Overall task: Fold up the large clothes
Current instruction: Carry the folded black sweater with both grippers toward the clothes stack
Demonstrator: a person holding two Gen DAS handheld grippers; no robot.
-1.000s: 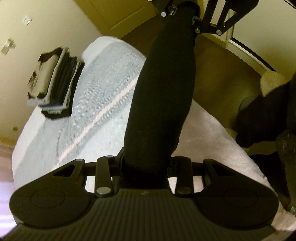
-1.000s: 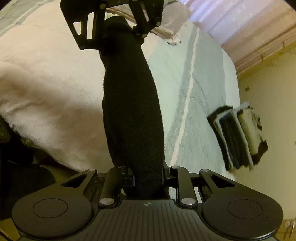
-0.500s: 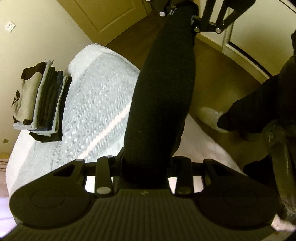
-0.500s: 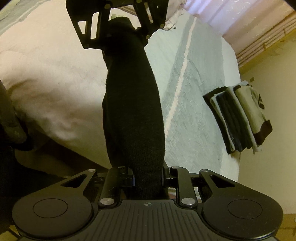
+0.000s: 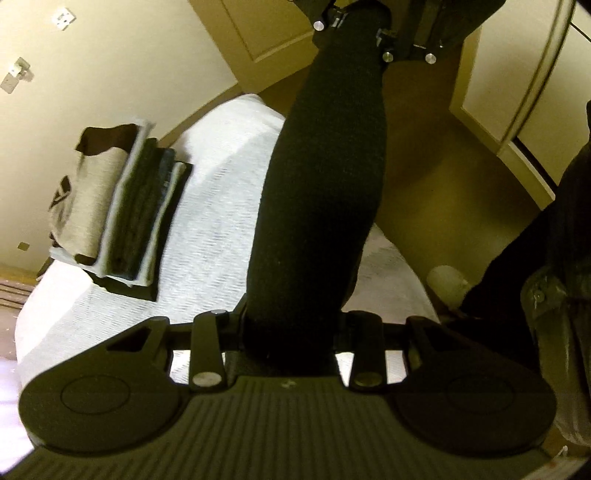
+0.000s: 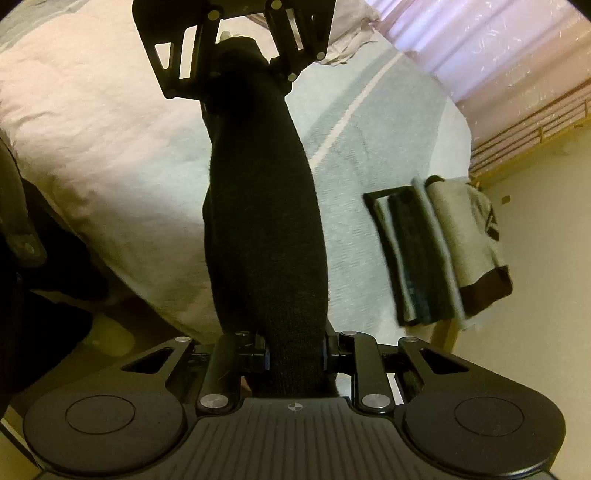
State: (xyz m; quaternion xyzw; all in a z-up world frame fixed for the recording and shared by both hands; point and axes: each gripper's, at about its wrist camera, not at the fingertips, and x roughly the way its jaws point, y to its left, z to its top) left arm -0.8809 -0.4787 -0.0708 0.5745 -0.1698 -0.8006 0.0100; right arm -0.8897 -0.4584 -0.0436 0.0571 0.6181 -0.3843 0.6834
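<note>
A long, folded black garment (image 5: 317, 192) hangs stretched between my two grippers above the bed. My left gripper (image 5: 291, 343) is shut on one end of it, and the right gripper (image 5: 406, 37) holds the far end at the top of the left wrist view. Seen from the right wrist, the same black garment (image 6: 262, 229) runs from my right gripper (image 6: 295, 354), shut on it, up to the left gripper (image 6: 236, 48). A stack of folded clothes (image 5: 122, 214) (image 6: 439, 251) lies on the bed near its corner, off to the side of the garment.
The bed (image 5: 221, 221) (image 6: 369, 155) has a pale grey cover with a light stripe. A pinkish blanket (image 6: 92, 129) lies on it. A person's dark trouser leg (image 5: 546, 240) and white slipper (image 5: 447, 284) stand beside the bed. Behind are a door (image 5: 266, 29), a wardrobe (image 5: 517, 74) and a curtain (image 6: 480, 48).
Both grippers have travelled together across the bed with the black garment still held between them. The stack of folded clothes now appears larger and closer in both views.
</note>
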